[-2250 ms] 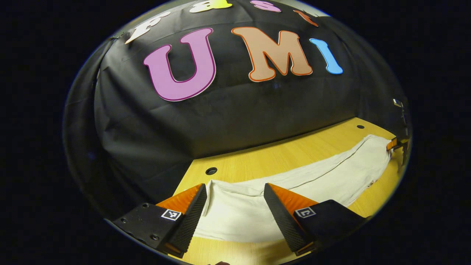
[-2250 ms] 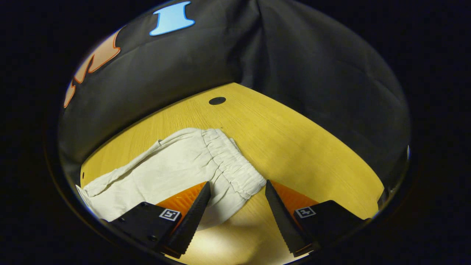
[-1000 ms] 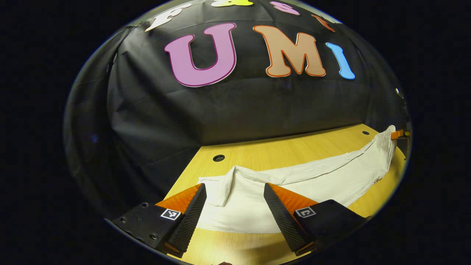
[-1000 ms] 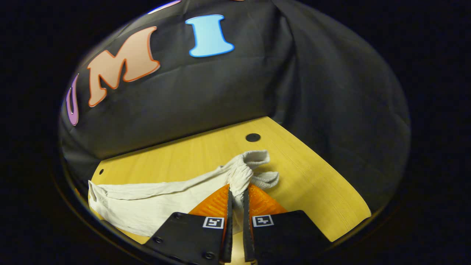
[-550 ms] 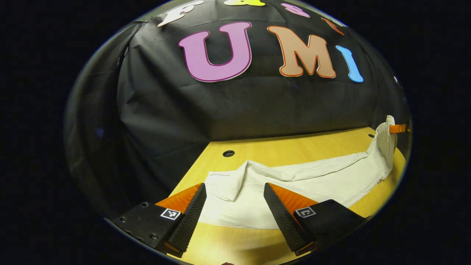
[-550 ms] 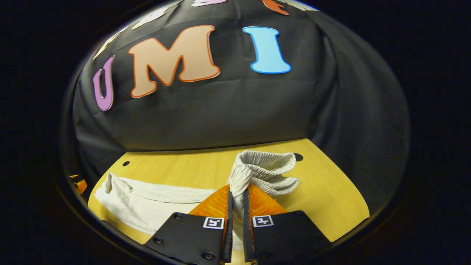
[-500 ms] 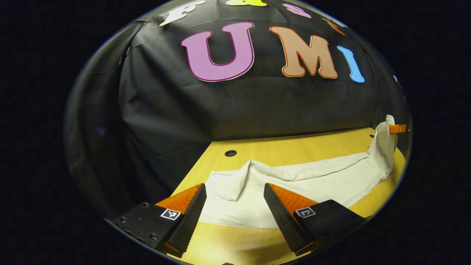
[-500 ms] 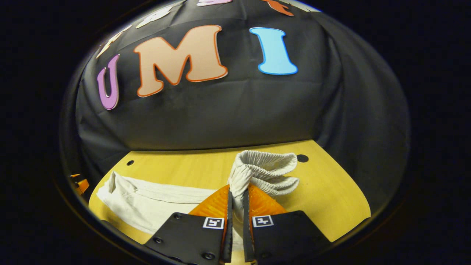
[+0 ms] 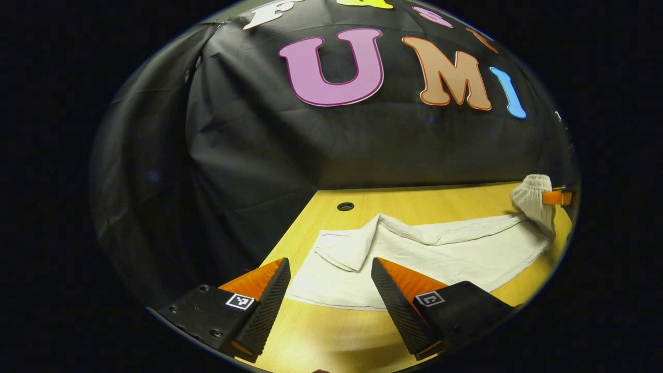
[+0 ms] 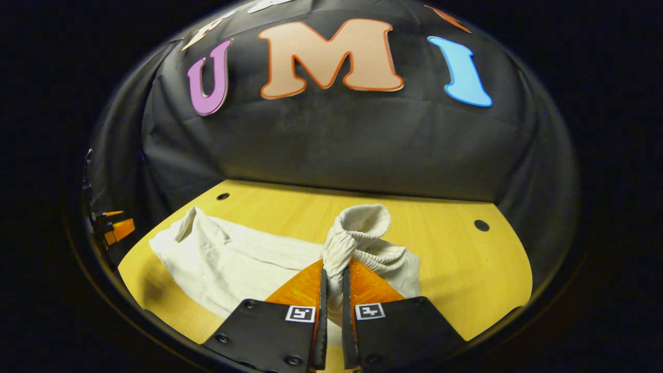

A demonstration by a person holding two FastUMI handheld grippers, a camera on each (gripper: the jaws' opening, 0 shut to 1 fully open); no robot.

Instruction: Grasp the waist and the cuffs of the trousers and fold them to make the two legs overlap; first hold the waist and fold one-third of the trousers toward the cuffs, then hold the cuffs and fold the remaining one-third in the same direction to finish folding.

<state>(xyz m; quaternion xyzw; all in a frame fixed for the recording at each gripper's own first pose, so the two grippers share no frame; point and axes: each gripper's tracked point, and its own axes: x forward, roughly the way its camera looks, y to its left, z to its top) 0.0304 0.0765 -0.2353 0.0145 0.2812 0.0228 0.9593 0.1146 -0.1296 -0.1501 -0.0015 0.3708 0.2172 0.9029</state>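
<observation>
a pair of off-white trousers (image 9: 430, 254) lies stretched across a yellow wooden table (image 9: 414, 204) inside a booth walled with black cloth (image 9: 321, 150). in the left gripper view, the left gripper (image 9: 329, 269) hangs just above the near edge of the table with its two fingers spread wide and nothing between them; the cuff end (image 9: 336, 248) of the trousers lies on the wood right ahead of the tips, one corner of the fabric turned up and folded back on itself. a round hole (image 9: 345, 206) in the table top sits beyond that cuff end, near the cloth wall. at the far right of the same view, the elastic waist (image 9: 531, 194) is bunched and lifted off the table, with part of the other gripper touching it at the edge of the picture.

in the right gripper view, the right gripper (image 10: 332, 274) has its fingers drawn close together, pinching the gathered waistband (image 10: 357, 233), which rises in a puckered loop above the tips. the legs (image 10: 228, 259) trail away to the left, flat on the table (image 10: 466, 269). two small holes (image 10: 481, 225) mark the far corners of the table top. the left gripper's fingers (image 10: 118, 229) show at the left edge, just off the cuff end and apart from the fabric.
</observation>
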